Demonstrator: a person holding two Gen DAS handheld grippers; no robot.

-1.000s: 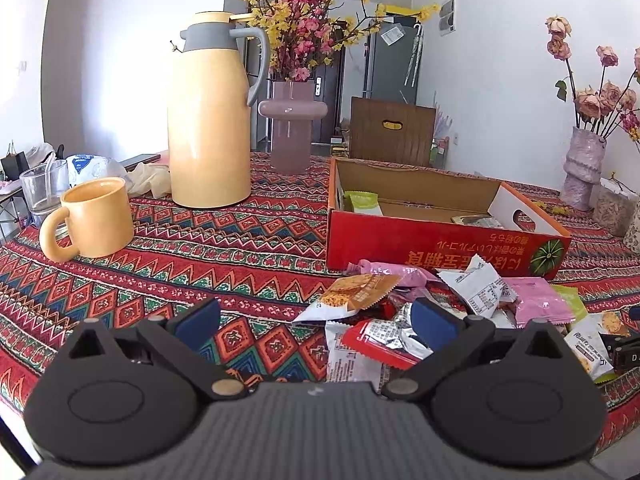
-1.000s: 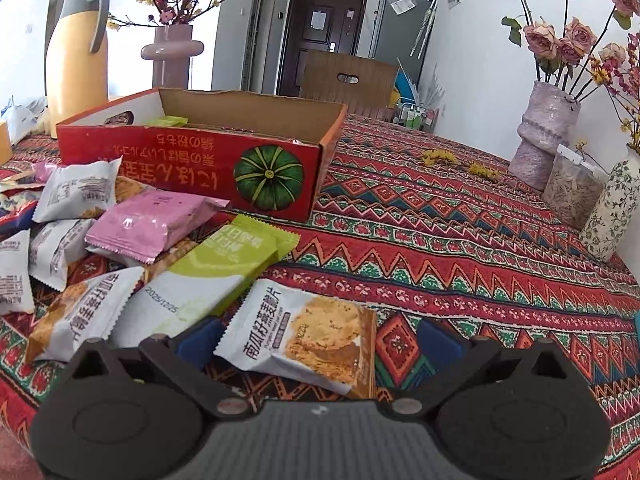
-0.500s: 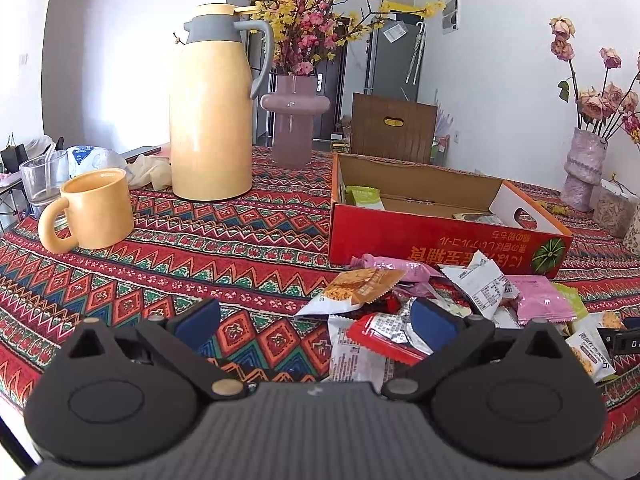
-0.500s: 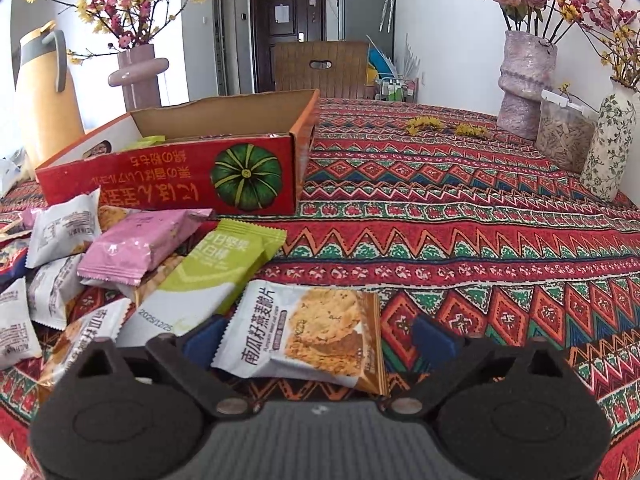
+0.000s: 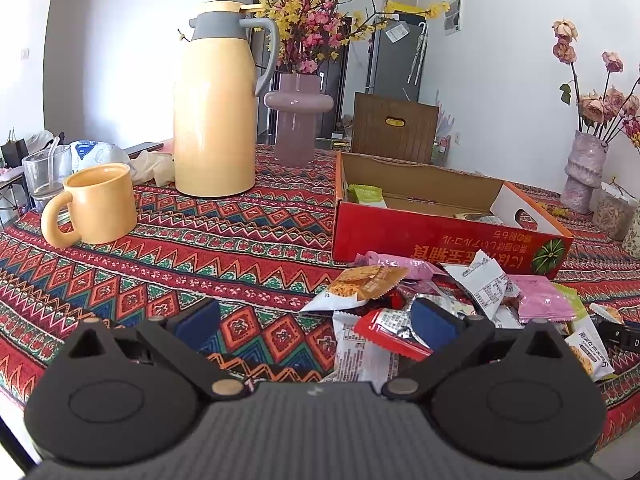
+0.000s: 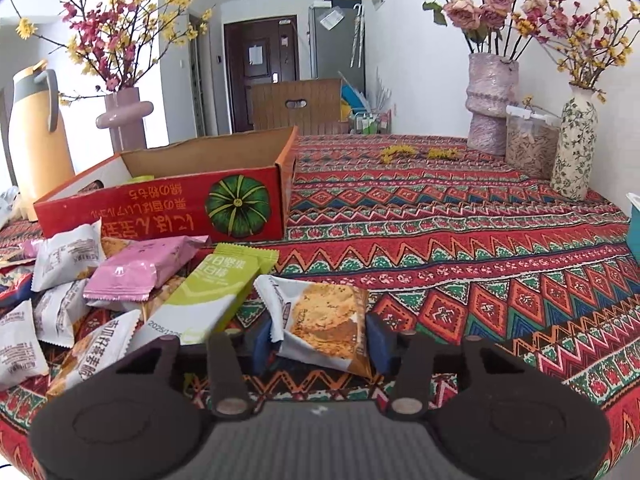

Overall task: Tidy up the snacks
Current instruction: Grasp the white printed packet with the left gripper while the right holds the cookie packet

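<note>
One box [image 6: 168,208], three vases [image 6: 490,104]

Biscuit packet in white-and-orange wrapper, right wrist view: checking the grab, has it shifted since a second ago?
Yes. The white-and-orange biscuit packet has crumpled narrower and turned, pointing toward the red cardboard box, as the right gripper jaws have just been closing on it.

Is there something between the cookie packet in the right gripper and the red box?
Yes: the green packet and pink packet lie between the cookie packet and the red box.

Patterned red tablecloth [image 5: 240,248], yellow mug [image 5: 100,204], thermos jug [image 5: 214,116], red cardboard box [image 5: 440,240], scattered snack packets [image 6: 136,272]
</note>
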